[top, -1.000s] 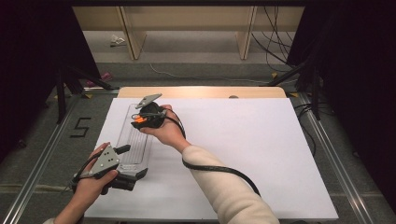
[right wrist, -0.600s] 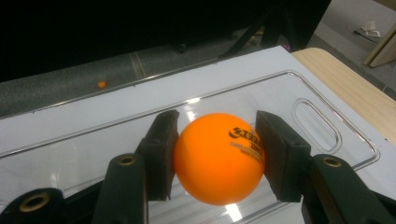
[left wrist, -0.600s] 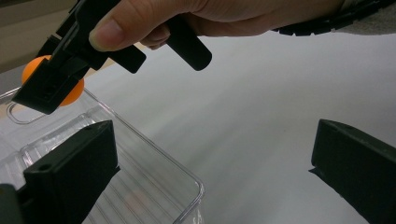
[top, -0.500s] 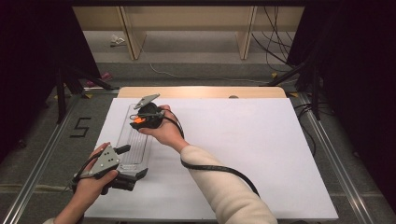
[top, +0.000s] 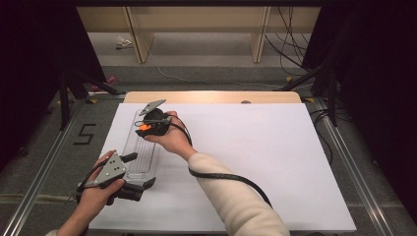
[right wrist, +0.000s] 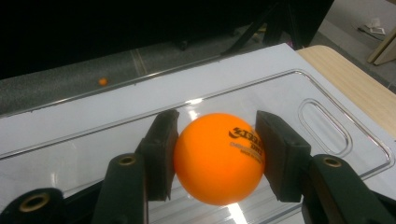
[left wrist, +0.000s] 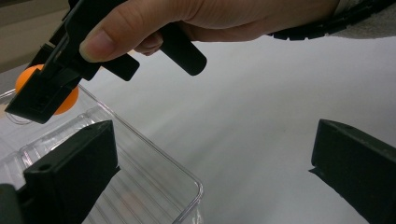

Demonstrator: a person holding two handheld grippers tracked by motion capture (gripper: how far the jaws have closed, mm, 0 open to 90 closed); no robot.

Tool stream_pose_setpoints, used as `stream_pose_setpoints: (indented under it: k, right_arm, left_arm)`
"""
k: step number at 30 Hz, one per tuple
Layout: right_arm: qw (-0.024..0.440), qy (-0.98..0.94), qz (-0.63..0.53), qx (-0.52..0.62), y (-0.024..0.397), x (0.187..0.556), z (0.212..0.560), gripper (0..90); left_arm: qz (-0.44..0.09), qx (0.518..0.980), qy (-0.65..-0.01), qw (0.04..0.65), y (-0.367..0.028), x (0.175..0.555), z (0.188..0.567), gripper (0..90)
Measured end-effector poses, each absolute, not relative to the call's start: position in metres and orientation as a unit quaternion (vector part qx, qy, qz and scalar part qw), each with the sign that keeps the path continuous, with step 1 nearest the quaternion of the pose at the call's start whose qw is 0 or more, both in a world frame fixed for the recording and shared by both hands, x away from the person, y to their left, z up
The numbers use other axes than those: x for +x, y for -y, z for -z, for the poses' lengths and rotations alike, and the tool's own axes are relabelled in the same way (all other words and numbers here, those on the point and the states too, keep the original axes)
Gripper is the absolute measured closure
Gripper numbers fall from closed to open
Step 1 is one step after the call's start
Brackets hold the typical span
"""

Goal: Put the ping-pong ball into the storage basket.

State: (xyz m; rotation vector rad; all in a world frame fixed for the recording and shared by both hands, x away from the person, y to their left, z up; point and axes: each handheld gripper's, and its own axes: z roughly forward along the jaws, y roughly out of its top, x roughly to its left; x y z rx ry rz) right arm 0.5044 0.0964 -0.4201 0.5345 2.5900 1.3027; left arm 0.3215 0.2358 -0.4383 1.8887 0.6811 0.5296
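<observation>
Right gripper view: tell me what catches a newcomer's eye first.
A bright orange ball printed with black lettering, pinched between the right gripper's two black pads, sits over a clear plastic tray. In the high view that tray lies on the left of the white table sheet, with the left gripper open at its near end.

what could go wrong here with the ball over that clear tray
1. The orange ball is round and pinched only at its sides by the right gripper; it may squirt out.
2. Released, it could roll along the shallow clear tray.
3. The left gripper straddles the tray's corner with jaws open, so the tray might shift.
</observation>
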Motion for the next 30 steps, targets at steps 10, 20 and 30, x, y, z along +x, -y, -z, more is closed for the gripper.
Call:
stream_pose_setpoints:
  k: [10, 20, 30]
  right_arm:
    - [0.092, -0.878, -0.435, 0.176, -0.102, 0.505, 0.424, 51.3]
    - [0.087, -0.882, -0.429, 0.175, -0.106, 0.504, 0.429, 51.3]
    - [0.084, -0.885, -0.422, 0.176, -0.108, 0.505, 0.435, 51.3]
  left_arm:
    - [-0.219, 0.784, -0.282, 0.508, -0.235, 0.321, 0.438, 0.0]
    - [-0.219, 0.784, -0.282, 0.508, -0.235, 0.321, 0.438, 0.0]
    - [-0.219, 0.784, -0.282, 0.508, -0.236, 0.321, 0.438, 0.0]
